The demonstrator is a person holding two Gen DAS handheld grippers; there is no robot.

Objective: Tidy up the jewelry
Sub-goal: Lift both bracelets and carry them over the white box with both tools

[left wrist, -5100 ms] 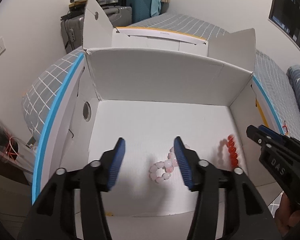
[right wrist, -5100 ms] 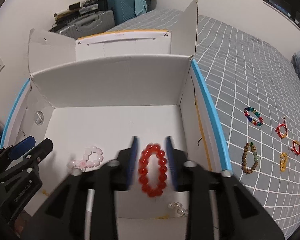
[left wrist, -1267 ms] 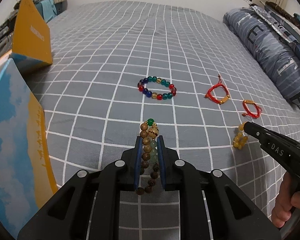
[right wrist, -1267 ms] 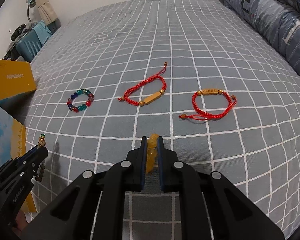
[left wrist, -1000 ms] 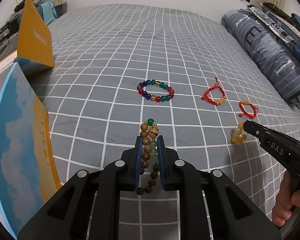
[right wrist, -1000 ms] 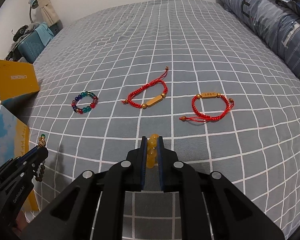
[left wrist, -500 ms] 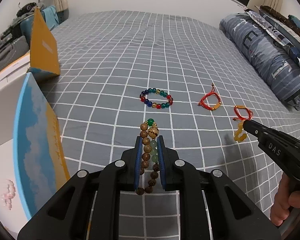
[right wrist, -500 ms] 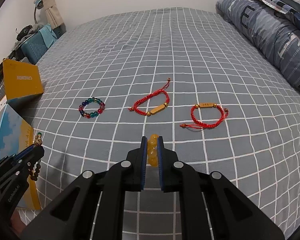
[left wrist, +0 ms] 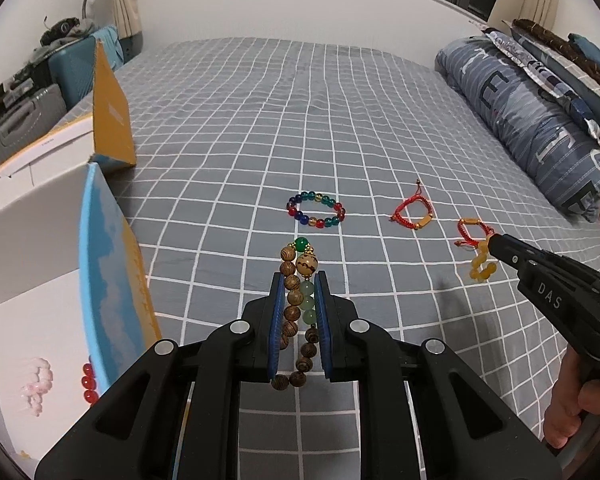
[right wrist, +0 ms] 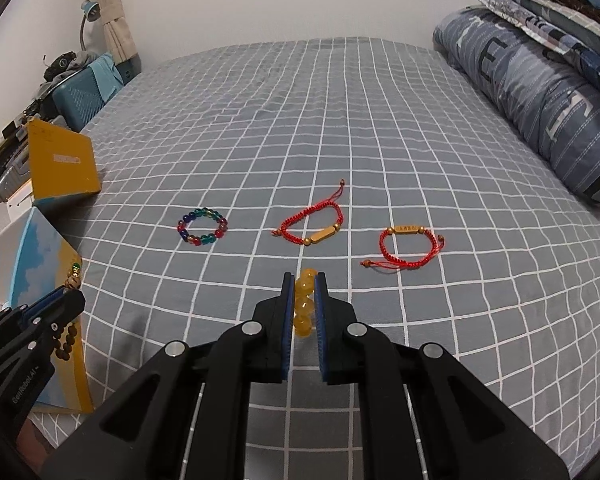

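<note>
My left gripper [left wrist: 299,280] is shut on a brown wooden bead bracelet [left wrist: 293,296] with green beads, held above the grey checked bed. My right gripper [right wrist: 304,280] is shut on a yellow bead bracelet [right wrist: 302,304]; it also shows in the left wrist view [left wrist: 482,266]. A multicoloured bead bracelet [left wrist: 316,214] and two red cord bracelets [right wrist: 314,226] [right wrist: 408,248] lie on the bed ahead. The white box [left wrist: 40,320] at the left holds a pink bracelet [left wrist: 38,384] and a red bead bracelet [left wrist: 88,382].
The box's blue and yellow flap [left wrist: 108,280] stands up between my left gripper and the box's inside. A folded blue quilt [left wrist: 540,120] lies along the right of the bed. Suitcases [right wrist: 80,92] stand beyond the bed's left edge.
Both grippers have lifted and pulled back with their bracelets; the bed looks farther away. The box and its flap have come further into view at the left.
</note>
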